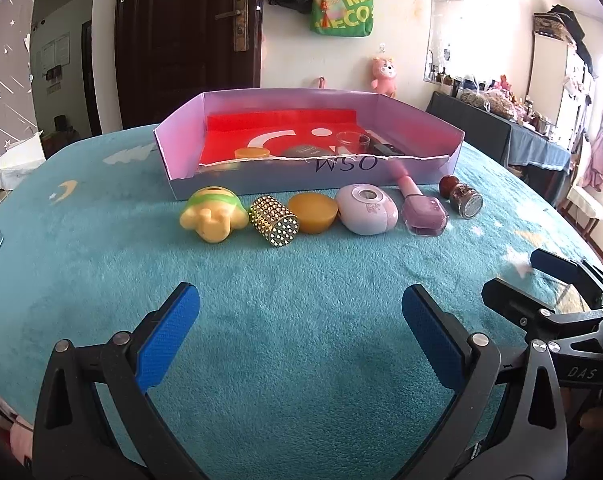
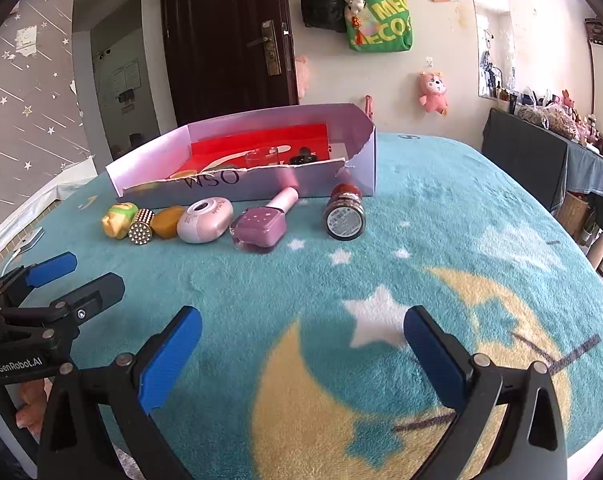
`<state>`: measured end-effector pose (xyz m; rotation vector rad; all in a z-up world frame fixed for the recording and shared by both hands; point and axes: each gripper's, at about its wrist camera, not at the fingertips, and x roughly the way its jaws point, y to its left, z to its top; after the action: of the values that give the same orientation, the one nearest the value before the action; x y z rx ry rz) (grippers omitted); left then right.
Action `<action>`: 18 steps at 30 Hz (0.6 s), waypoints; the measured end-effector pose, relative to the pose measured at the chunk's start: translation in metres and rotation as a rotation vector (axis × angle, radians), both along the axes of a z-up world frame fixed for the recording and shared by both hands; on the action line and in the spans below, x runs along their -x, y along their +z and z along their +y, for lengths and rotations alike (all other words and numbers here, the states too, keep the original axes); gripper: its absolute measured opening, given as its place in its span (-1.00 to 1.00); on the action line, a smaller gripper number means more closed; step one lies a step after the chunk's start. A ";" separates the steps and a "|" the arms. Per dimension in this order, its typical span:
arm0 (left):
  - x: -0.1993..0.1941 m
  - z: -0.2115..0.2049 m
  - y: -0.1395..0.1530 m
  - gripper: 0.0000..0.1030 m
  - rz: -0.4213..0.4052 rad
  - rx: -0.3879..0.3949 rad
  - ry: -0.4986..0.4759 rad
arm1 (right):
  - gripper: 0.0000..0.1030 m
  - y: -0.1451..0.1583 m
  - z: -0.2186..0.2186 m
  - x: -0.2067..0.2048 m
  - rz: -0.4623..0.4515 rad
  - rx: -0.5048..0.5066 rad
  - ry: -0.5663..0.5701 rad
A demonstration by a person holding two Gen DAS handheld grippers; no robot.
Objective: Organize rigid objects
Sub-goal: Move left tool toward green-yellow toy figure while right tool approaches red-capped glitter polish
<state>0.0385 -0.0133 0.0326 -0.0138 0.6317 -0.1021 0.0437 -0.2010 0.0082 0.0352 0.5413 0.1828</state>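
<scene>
The nail-polish bottle (image 1: 423,216) lies cap toward the torn box (image 1: 309,178), whose contents hide partly; both grippers' fingers (image 1: 169,336) (image 2: 433,356) gape empty.

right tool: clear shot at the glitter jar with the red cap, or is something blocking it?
Probably yes. The right tool is open and empty, with only bare blanket between it and the glitter jar. The jar lies on its side at the row's right end, apart from the nail polish bottle.
</scene>
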 end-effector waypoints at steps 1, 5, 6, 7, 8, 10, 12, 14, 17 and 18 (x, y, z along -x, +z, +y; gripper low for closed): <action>0.000 0.000 0.000 1.00 0.000 0.001 0.000 | 1.00 0.000 0.000 0.000 -0.001 0.001 0.000; -0.001 0.000 0.001 1.00 0.002 0.001 -0.001 | 1.00 0.000 -0.001 -0.001 0.001 -0.005 0.000; -0.003 0.001 0.002 1.00 0.005 0.000 0.003 | 1.00 0.000 -0.001 -0.002 0.002 -0.005 -0.001; -0.004 0.002 0.003 1.00 0.007 0.000 0.008 | 1.00 0.000 -0.001 -0.002 0.002 -0.004 -0.003; -0.006 0.004 0.004 1.00 0.010 0.000 0.014 | 1.00 0.000 -0.001 -0.003 0.005 -0.002 -0.004; -0.011 0.008 0.008 1.00 0.014 0.001 0.022 | 1.00 0.000 -0.001 -0.006 0.014 -0.002 -0.004; -0.016 0.012 0.012 1.00 0.019 0.005 0.028 | 1.00 0.002 -0.001 -0.009 0.024 -0.006 0.001; -0.023 0.018 0.017 1.00 0.028 0.012 0.034 | 1.00 0.006 0.000 -0.013 0.023 -0.001 0.000; -0.035 0.026 0.019 1.00 0.056 0.012 0.039 | 1.00 0.013 0.000 -0.020 0.031 0.007 -0.006; -0.039 0.029 0.020 1.00 0.067 0.012 0.044 | 1.00 0.014 0.000 -0.023 0.035 0.003 -0.004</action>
<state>0.0778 0.0157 0.0527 -0.0424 0.6972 -0.0629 0.0665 -0.2010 0.0226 0.0362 0.5763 0.1777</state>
